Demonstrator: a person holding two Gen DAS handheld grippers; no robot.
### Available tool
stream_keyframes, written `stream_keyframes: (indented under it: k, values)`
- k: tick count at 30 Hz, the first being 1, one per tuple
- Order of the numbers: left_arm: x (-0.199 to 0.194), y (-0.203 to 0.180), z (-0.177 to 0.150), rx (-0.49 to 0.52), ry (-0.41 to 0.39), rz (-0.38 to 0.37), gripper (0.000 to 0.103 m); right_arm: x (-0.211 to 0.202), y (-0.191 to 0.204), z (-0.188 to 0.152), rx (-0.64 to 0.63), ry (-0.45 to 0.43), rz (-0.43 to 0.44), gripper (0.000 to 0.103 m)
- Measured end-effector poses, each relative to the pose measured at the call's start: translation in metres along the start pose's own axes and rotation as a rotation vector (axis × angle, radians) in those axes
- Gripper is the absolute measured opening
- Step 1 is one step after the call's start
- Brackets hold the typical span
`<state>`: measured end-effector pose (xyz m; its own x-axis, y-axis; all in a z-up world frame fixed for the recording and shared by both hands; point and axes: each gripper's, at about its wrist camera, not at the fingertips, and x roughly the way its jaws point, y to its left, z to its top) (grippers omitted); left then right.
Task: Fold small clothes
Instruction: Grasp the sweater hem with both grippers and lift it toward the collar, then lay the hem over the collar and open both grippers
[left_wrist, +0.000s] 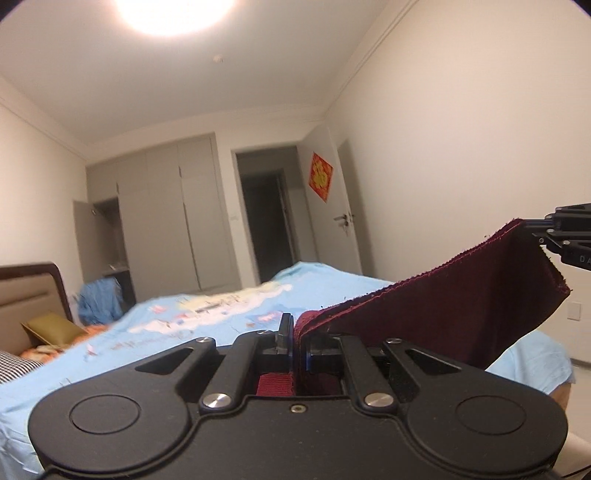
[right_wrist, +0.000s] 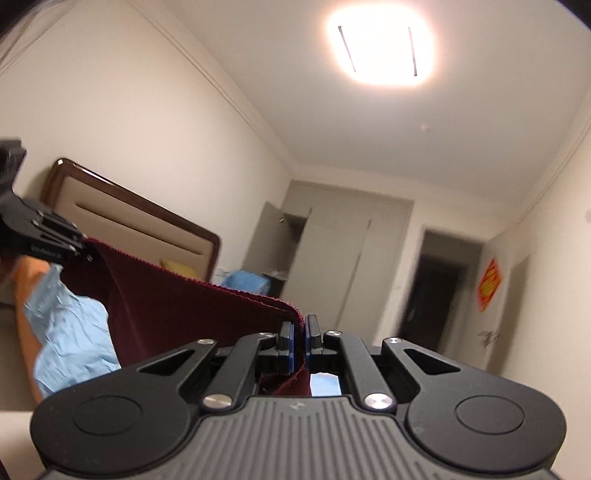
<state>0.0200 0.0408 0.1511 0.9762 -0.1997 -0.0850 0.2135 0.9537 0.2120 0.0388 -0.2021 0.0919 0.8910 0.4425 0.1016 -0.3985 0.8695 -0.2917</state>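
A dark red garment (left_wrist: 443, 306) hangs stretched in the air between both grippers, above the bed. My left gripper (left_wrist: 296, 332) is shut on one corner of its ribbed edge. In the left wrist view the right gripper (left_wrist: 535, 230) grips the far corner at the right edge. In the right wrist view my right gripper (right_wrist: 299, 338) is shut on the dark red garment (right_wrist: 177, 306), whose edge runs left to the left gripper (right_wrist: 79, 245) holding the other end. The cloth sags a little between them.
A bed with a light blue printed sheet (left_wrist: 207, 317) lies below, with a brown headboard (right_wrist: 136, 214), pillows (left_wrist: 55, 328) and a blue bundle (left_wrist: 99, 299). Grey wardrobes (left_wrist: 173, 221), a dark doorway (left_wrist: 269, 218) and an open door with a red decoration (left_wrist: 320, 176) stand at the far end.
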Motion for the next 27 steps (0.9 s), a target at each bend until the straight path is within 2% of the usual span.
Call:
stream_keyframes:
  k: [6,12,17,21,24,26,27]
  values:
    - [0.081,0.018,0.002,0.059,0.131,0.006,0.006,0.074,-0.037,-0.014,-0.031,0.143,0.061,0.006]
    - [0.19,0.015,-0.017,0.19,0.261,0.096,0.006,0.185,-0.067,-0.048,-0.012,0.318,0.081,0.006]
    - [0.267,0.035,-0.046,0.136,0.404,0.086,0.006,0.267,-0.092,-0.101,0.153,0.478,0.108,0.007]
    - [0.311,0.053,-0.079,0.083,0.519,0.059,0.008,0.305,-0.105,-0.151,0.246,0.576,0.116,0.008]
    - [0.332,0.067,-0.102,0.022,0.586,0.046,0.009,0.321,-0.105,-0.183,0.267,0.624,0.119,0.015]
    - [0.339,0.077,-0.114,-0.025,0.613,0.037,0.016,0.326,-0.105,-0.198,0.265,0.64,0.126,0.026]
    - [0.341,0.08,-0.119,-0.042,0.62,0.032,0.022,0.325,-0.103,-0.203,0.26,0.643,0.129,0.042]
